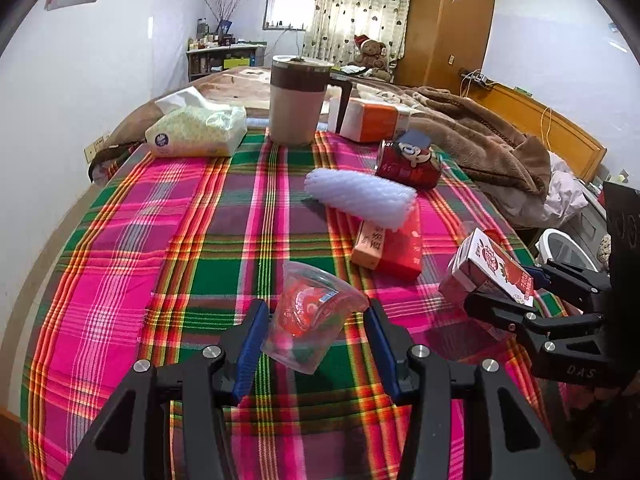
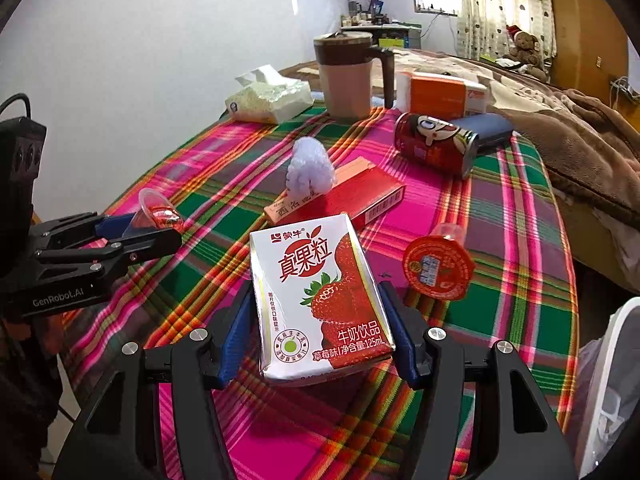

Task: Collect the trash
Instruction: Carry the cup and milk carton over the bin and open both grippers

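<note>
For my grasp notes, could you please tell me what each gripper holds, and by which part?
Left gripper: the clear plastic jelly cup, pinched across its side walls. Right gripper: the white-and-red strawberry milk carton, clamped across its two narrow sides near the bottom.

Black gripper (image 1: 314, 322), blue pads, silver screws.

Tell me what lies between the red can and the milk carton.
The red box with the white foam roll on it lies between the can and the carton, clearest in the right wrist view.
</note>
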`<state>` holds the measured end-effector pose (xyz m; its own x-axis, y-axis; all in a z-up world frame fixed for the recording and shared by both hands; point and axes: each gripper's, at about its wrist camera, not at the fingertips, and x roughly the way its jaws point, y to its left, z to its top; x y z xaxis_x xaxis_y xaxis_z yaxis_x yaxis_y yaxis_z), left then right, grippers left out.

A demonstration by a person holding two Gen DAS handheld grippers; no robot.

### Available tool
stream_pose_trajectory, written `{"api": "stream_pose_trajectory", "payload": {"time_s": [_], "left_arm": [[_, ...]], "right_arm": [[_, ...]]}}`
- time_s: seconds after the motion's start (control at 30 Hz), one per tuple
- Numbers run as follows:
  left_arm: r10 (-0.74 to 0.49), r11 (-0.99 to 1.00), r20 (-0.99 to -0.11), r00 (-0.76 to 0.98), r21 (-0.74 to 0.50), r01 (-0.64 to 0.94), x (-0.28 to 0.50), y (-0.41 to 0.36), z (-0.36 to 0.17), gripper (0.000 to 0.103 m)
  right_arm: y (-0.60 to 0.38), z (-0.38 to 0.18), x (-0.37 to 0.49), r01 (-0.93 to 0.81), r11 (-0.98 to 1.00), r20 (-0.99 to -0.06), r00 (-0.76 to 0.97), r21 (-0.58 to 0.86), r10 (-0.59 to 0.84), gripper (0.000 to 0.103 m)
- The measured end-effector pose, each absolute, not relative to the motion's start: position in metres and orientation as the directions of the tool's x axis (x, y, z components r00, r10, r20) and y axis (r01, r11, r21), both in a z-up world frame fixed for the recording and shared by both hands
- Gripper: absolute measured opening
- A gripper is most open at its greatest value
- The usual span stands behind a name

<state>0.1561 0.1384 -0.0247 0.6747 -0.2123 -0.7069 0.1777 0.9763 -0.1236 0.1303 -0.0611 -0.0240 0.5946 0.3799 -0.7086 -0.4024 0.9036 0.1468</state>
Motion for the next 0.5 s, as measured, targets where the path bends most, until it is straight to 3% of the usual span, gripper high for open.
{"api": "stream_pose_trajectory", "payload": {"time_s": [0.5], "left_arm": [[-0.242,0.967,-0.655,0.716,-0.099,0.235,0.142,0.099,0.012,0.050]], "right_arm": [[-0.101,0.006,0.115,-0.323,0.933,-0.656,0.673,0.156,0.343,0.061]]}}
